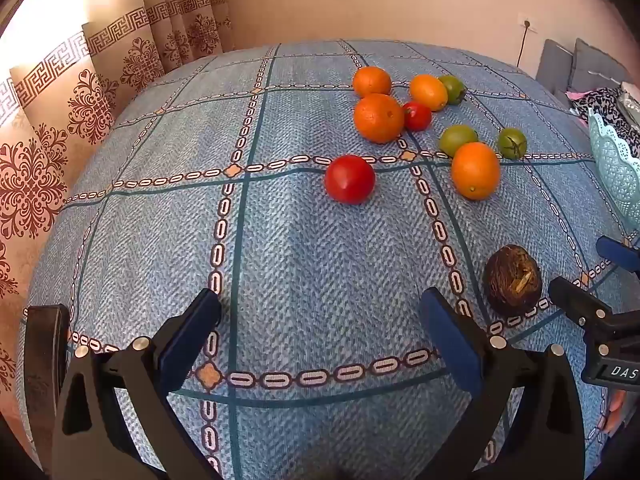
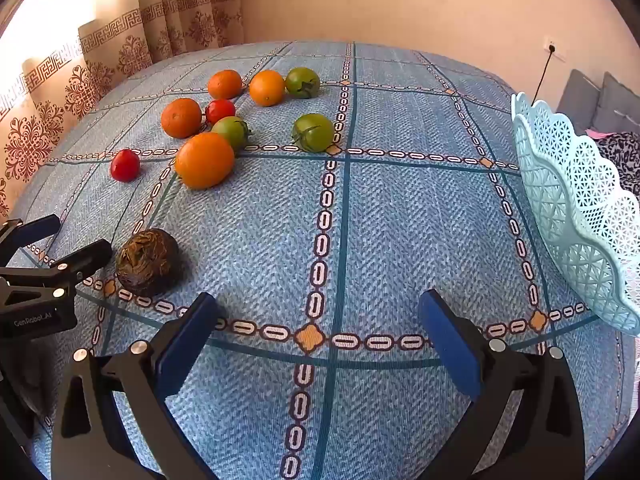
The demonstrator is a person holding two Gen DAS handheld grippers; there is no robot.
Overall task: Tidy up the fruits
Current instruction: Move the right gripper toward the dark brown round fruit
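Several oranges, such as the nearest orange [image 1: 475,171] [image 2: 204,160], lie with green tomatoes [image 1: 458,139] [image 2: 313,132] and red tomatoes [image 1: 349,179] [image 2: 125,165] on the far half of the blue tablecloth [image 1: 304,264] [image 2: 384,232]. A dark brown shrivelled fruit [image 1: 513,280] [image 2: 147,262] lies nearer, between the two grippers. My left gripper [image 1: 320,316] is open over bare cloth, left of that fruit. My right gripper [image 2: 318,320] is open too, right of the fruit, holding nothing. A pale blue lattice basket [image 2: 576,216] [image 1: 614,172] stands at the right.
Patterned curtains [image 1: 52,128] hang behind the table's left edge. A grey cushioned seat [image 2: 600,100] with patterned fabric sits past the basket at the right. A wall socket with a cable [image 2: 552,48] is on the back wall.
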